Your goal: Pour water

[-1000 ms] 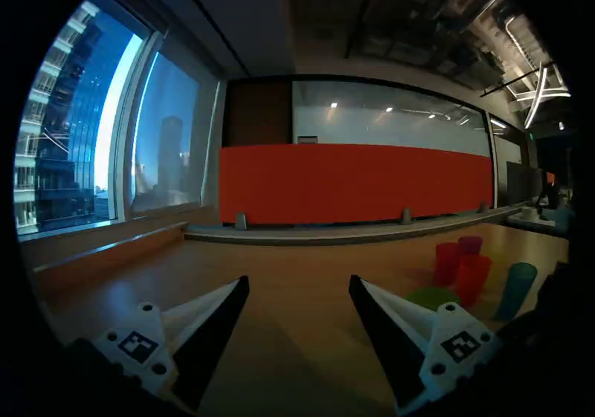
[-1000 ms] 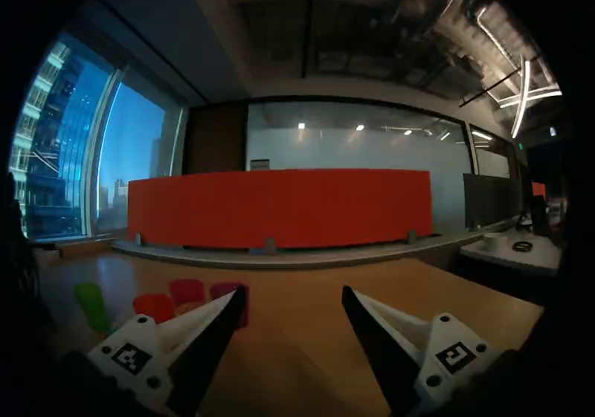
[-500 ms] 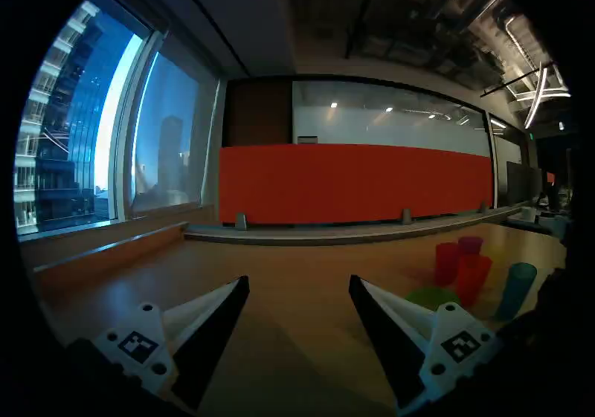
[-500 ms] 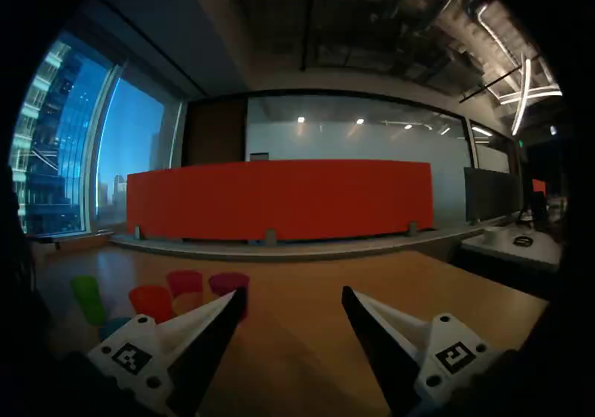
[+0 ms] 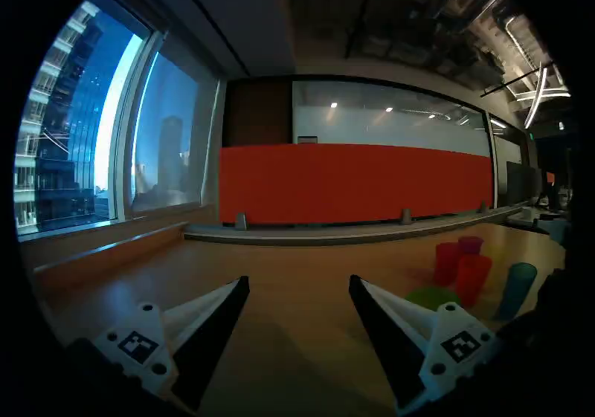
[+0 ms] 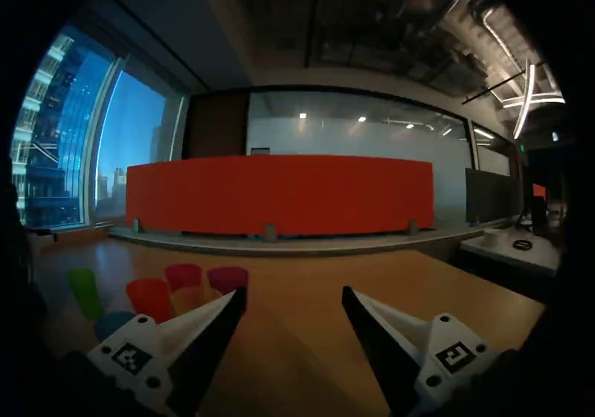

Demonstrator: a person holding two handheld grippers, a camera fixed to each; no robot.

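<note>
Several coloured plastic cups stand grouped on a wooden table. In the left gripper view they are off to the right: a red cup, a magenta cup, an orange cup, a teal cup and a low green cup. My left gripper is open and holds nothing. In the right gripper view the cups sit at the left: green cup, orange cup, red cup, magenta cup. My right gripper is open and holds nothing, with its left finger beside them.
A long red partition runs along the table's far edge. Tall windows line the left side. A separate desk with small items stands to the right. Bare wood stretches ahead of both grippers.
The right gripper view has shifted: the cups and partition sit higher in frame, more of the cups shows, and a blue cup has come into sight. The left gripper has stayed still.
</note>
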